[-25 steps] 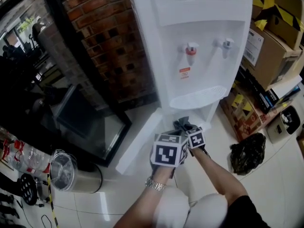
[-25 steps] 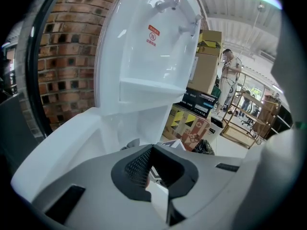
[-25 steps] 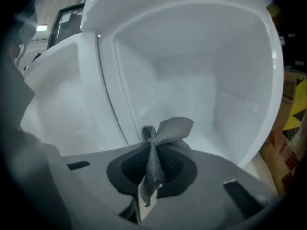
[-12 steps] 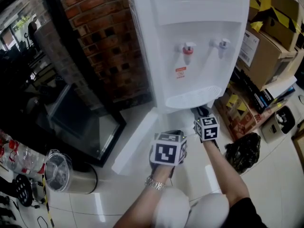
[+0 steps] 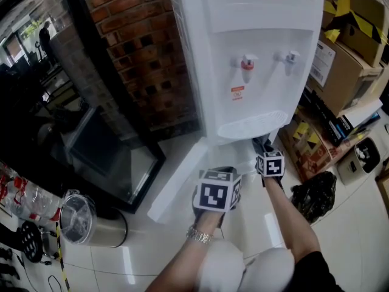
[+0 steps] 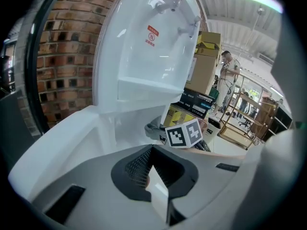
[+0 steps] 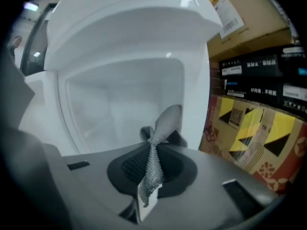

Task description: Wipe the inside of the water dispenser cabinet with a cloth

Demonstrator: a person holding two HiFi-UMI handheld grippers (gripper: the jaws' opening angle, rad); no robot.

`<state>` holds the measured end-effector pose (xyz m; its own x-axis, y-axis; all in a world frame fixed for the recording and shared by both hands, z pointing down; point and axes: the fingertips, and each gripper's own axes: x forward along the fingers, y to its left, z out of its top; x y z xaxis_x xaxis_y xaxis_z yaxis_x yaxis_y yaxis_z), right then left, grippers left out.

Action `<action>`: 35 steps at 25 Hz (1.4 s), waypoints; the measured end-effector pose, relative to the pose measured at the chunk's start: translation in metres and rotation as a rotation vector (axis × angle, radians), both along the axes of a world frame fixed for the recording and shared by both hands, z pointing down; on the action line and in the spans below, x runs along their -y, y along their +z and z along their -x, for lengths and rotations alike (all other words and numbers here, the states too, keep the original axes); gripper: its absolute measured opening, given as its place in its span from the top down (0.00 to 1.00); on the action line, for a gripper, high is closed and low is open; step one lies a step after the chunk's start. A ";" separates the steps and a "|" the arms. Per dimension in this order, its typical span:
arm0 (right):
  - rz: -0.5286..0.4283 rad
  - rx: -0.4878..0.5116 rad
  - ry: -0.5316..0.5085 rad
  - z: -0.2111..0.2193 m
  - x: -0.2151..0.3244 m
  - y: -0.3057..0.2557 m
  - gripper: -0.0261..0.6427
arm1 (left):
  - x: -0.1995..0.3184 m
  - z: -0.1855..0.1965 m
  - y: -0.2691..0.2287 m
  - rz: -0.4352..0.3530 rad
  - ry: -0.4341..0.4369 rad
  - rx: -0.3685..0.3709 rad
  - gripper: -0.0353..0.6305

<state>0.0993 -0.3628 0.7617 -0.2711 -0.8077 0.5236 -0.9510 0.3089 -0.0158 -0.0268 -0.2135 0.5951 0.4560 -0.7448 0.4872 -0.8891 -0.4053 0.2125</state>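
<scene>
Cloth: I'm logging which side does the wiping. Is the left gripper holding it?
No, the grey cloth is pinched between the jaws of the right gripper, while the left gripper holds nothing.

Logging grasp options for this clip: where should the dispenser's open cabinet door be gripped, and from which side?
Probably its top edge near the free end, from above. The cabinet door is a thin flat panel swung out toward the head view's left, so jaws can straddle that edge. The left gripper, shut and empty, is nearest; the right gripper holds the cloth.
</scene>
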 end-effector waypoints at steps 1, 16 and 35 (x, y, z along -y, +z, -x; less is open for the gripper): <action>0.038 -0.004 -0.011 0.002 -0.004 0.012 0.93 | 0.000 -0.001 0.001 0.002 0.002 0.002 0.94; -0.202 -0.025 -0.116 0.036 -0.003 -0.059 0.93 | 0.000 -0.004 0.004 0.008 0.016 0.014 0.94; 0.064 0.046 -0.035 0.013 -0.011 0.009 0.93 | 0.003 -0.001 0.019 0.029 0.010 0.061 0.94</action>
<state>0.0864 -0.3522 0.7709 -0.3234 -0.7629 0.5599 -0.9374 0.3389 -0.0798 -0.0261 -0.2164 0.6137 0.4319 -0.7254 0.5359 -0.8968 -0.4084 0.1699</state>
